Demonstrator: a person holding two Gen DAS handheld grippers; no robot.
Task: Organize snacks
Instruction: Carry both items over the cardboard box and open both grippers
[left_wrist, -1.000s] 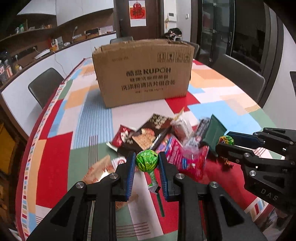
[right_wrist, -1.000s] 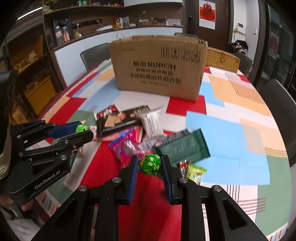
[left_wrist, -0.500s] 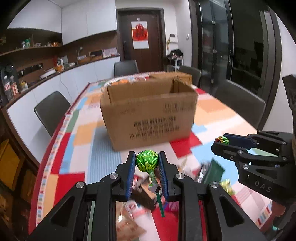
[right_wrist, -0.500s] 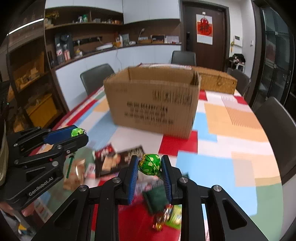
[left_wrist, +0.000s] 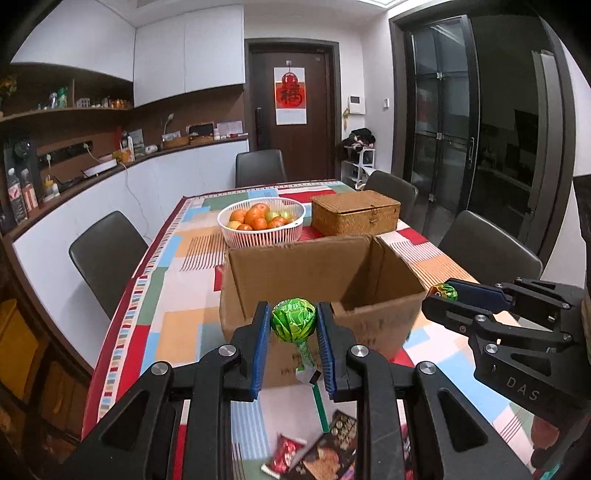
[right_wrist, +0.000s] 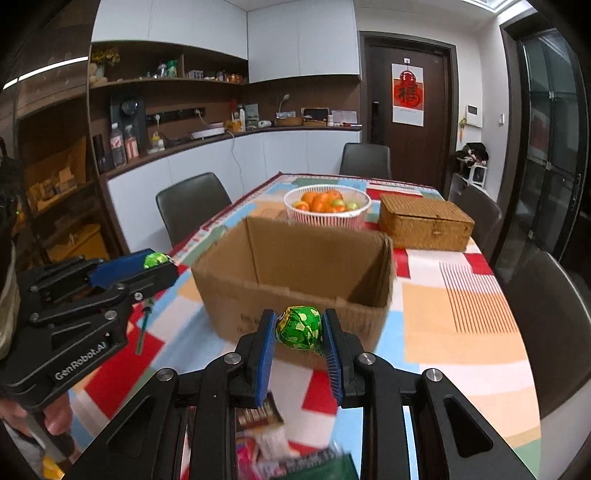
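lollipops lifted clear of the pile, box opening now in view

you had both hand-held grippers raised since a second earlier, when they sat low over the loose snack packets and only the box's printed front showed. the open top of the cardboard box (left_wrist: 321, 280) now faced you, its inside appearing empty as far as could be seen. that put both sweets just short of the near rim, so the drop looked to be the next step, not yet done.

your left hand-held gripper (left_wrist: 293, 332) was nearly closed, its blue ribbed pads pinching the green lollipop (left_wrist: 293, 320) by its round head; the thin green stick hung down below the pads. your right hand-held gripper (right_wrist: 300, 334) was equally narrow, clamped on a second lollipop (right_wrist: 299, 328) in crinkled green and yellow foil.

materials noted: the box was plain corrugated card with raw cut edges and upright walls. both wrappers were glossy and creased, over hard ball shapes. the remaining snack packets (left_wrist: 314, 452) lay flat on the patchwork-printed tabletop (left_wrist: 177, 295), glossy film, beneath the grippers. a white slotted fruit basket (left_wrist: 261, 221) and a woven lidded case (left_wrist: 354, 218) stood beyond the box.
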